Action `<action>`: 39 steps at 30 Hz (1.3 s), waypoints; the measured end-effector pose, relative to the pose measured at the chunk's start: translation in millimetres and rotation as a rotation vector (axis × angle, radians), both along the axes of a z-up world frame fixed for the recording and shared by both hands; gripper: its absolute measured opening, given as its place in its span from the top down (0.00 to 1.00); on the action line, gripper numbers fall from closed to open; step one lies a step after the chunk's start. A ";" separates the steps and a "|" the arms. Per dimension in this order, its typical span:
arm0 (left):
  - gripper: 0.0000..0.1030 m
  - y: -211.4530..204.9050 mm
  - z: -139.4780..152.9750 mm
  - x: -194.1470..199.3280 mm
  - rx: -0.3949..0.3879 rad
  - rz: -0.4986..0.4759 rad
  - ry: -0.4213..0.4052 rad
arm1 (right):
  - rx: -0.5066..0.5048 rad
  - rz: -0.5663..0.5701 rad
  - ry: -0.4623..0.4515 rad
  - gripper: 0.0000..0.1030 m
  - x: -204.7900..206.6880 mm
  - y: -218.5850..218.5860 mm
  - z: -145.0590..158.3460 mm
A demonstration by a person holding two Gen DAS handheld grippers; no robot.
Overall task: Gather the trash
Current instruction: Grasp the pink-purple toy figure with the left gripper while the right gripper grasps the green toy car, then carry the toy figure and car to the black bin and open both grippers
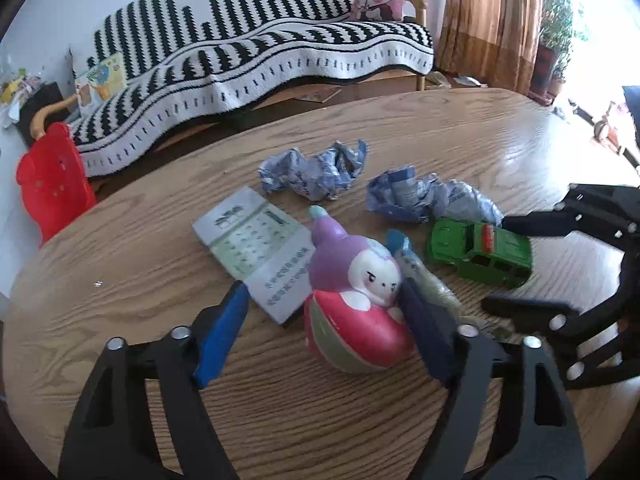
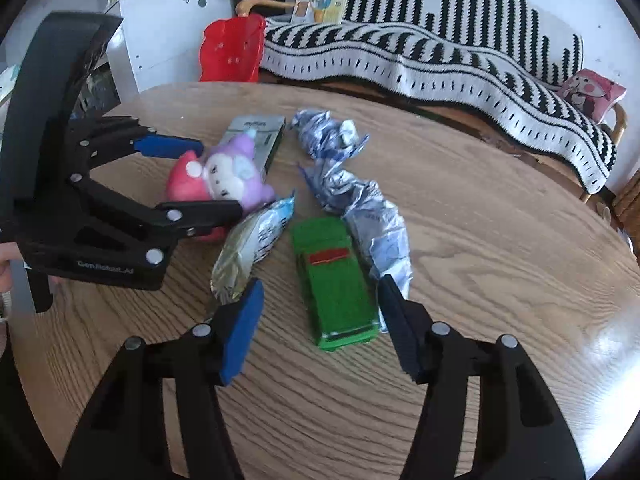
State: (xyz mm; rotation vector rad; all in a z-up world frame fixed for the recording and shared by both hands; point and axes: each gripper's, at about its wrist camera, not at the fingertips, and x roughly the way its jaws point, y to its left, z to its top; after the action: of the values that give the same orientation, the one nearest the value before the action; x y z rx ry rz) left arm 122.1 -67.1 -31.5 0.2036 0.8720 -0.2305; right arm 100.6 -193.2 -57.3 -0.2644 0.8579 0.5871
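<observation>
Straddling toy car (image 2: 336, 280), right gripper (image 2: 320, 320) (jaws apart).

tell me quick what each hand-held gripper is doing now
Left hand-held gripper: open, straddling the penguin toy.
Right hand-held gripper: open, straddling the green toy car.

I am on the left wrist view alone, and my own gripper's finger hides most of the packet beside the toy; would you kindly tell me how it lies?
Observer: The silver-and-blue packet lies on the table between the toy and the green car, roughly parallel to the car.
Operator: Thank you. How does the right gripper stand around the car?
Observer: The right gripper is open and straddles the car's near end, with bare table showing between the car and each pad.
</observation>
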 end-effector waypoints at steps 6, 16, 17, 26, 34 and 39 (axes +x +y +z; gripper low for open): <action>0.62 1.0 3.9 -1.4 -0.061 0.011 0.034 | -0.013 -0.033 0.035 0.65 1.2 6.0 -6.0; 0.63 32.8 35.3 -22.8 -0.163 0.093 -0.019 | 0.109 -0.129 -0.051 0.67 -24.7 -17.9 34.4; 0.63 34.1 36.5 -23.6 -0.165 0.097 -0.021 | 0.120 -0.143 -0.058 0.67 -27.0 -21.4 38.3; 0.63 33.6 45.7 -32.9 -0.171 0.096 -0.038 | 0.154 -0.167 -0.035 0.67 -32.3 -29.3 44.0; 0.63 32.4 45.1 -32.7 -0.180 0.085 -0.029 | 0.150 -0.166 -0.011 0.67 -32.2 -28.4 41.1; 0.63 29.0 47.9 -34.8 -0.199 0.078 -0.026 | 0.190 -0.209 -0.030 0.67 -33.1 -42.9 55.7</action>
State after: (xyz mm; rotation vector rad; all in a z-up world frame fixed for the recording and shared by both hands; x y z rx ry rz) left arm 87.3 -38.1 16.4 -0.0126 0.8237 -0.2394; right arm 67.5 -236.1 -1.7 -0.0099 0.7835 0.4638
